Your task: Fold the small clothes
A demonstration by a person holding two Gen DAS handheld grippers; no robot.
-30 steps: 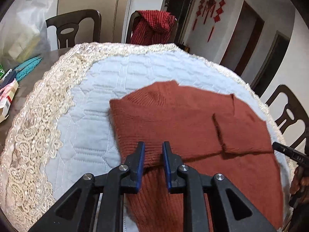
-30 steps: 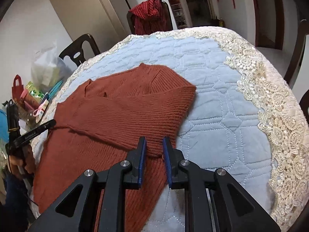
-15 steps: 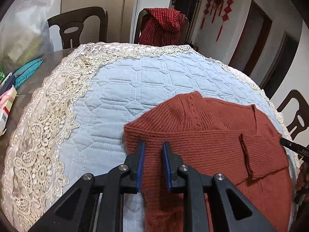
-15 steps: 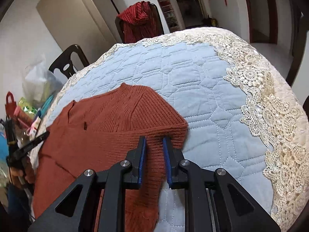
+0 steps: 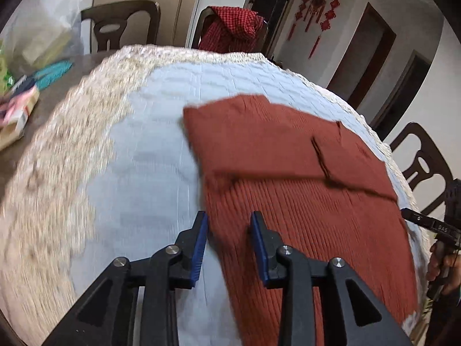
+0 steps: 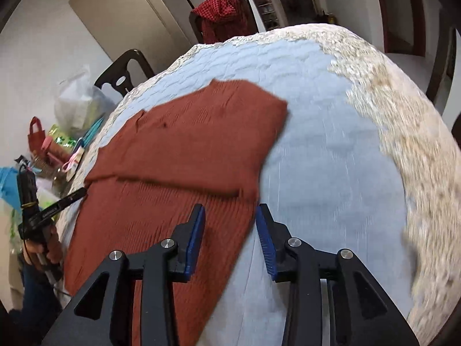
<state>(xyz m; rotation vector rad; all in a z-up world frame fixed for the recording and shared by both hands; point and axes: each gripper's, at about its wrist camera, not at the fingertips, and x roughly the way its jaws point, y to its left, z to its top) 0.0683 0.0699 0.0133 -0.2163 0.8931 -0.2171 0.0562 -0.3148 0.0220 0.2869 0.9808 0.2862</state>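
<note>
Rust sweater (image 5: 288,155) lies folded mid-cloth on the quilted table cover (image 5: 161,150). Our left gripper (image 5: 227,242) and right gripper (image 6: 230,230) have just been opening, jaws apart, nothing pinched. Risk: a pad snags knit on withdrawal, undoing the fold.

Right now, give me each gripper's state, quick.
Left gripper: jaws just opened, nothing clamped; rust-red sweater edge lies beneath.
Right gripper: jaws just opened, sweater released, holding nothing.

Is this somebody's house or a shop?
Most likely a home's dining room: a table under a quilted lace-edged cloth, dark dining chairs around it, and red knot decorations on the wall by a doorway.
</note>
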